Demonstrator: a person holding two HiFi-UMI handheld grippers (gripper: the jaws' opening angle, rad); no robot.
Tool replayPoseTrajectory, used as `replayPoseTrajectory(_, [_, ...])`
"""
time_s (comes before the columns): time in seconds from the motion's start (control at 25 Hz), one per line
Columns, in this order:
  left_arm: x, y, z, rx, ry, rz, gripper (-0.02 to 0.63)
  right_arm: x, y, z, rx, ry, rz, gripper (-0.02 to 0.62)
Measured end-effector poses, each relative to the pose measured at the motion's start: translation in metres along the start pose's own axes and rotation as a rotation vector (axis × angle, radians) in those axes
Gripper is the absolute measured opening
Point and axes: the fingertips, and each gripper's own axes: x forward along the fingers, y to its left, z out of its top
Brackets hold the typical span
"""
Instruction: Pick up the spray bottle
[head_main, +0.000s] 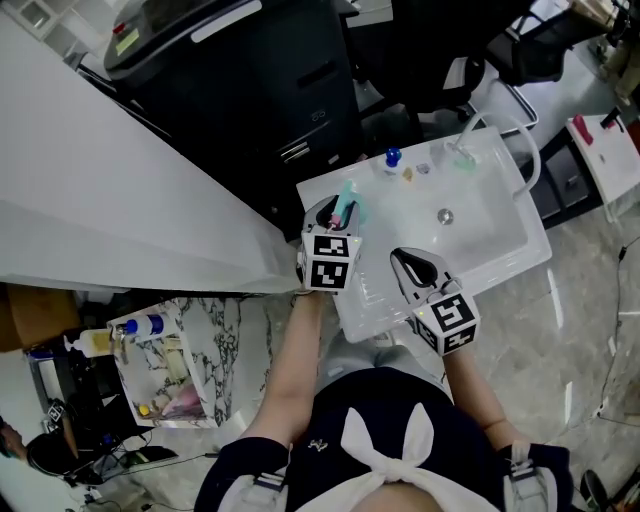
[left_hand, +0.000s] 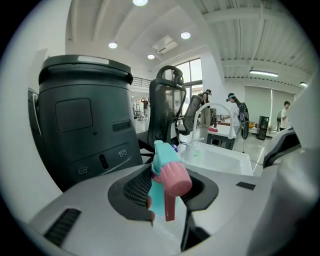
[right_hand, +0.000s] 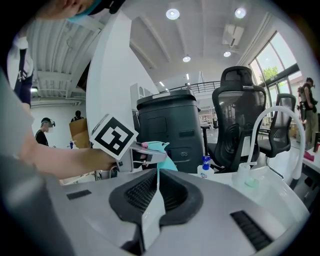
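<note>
My left gripper (head_main: 338, 212) is clamped on the teal bottle (left_hand: 159, 197), just below its pink nozzle (left_hand: 176, 180), and holds it over the left end of the sink (head_main: 500, 215). My right gripper (right_hand: 155, 192) hovers near it, jaws pressed together and empty.

The teal plastic spray bottle (left_hand: 159, 199), with a pink nozzle and trigger, stood roughly upright between the left gripper's (left_hand: 166, 201) 2 closed jaws, over the white sink's (head_main: 322, 190) left rim.
</note>
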Motion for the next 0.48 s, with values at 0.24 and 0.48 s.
replayPoseTrajectory(0.24, [-0.025,-0.003,0.01,0.007,-0.043,0.013,0.147,-0.001,0.003,0.002,-0.007,-0.011,0.011,0.03])
replayPoseTrajectory(0.48, [-0.049,-0.007,0.019,0.007,-0.081,0.012,0.147,-0.002,0.012,0.006,-0.018,-0.029,0.03,0.031])
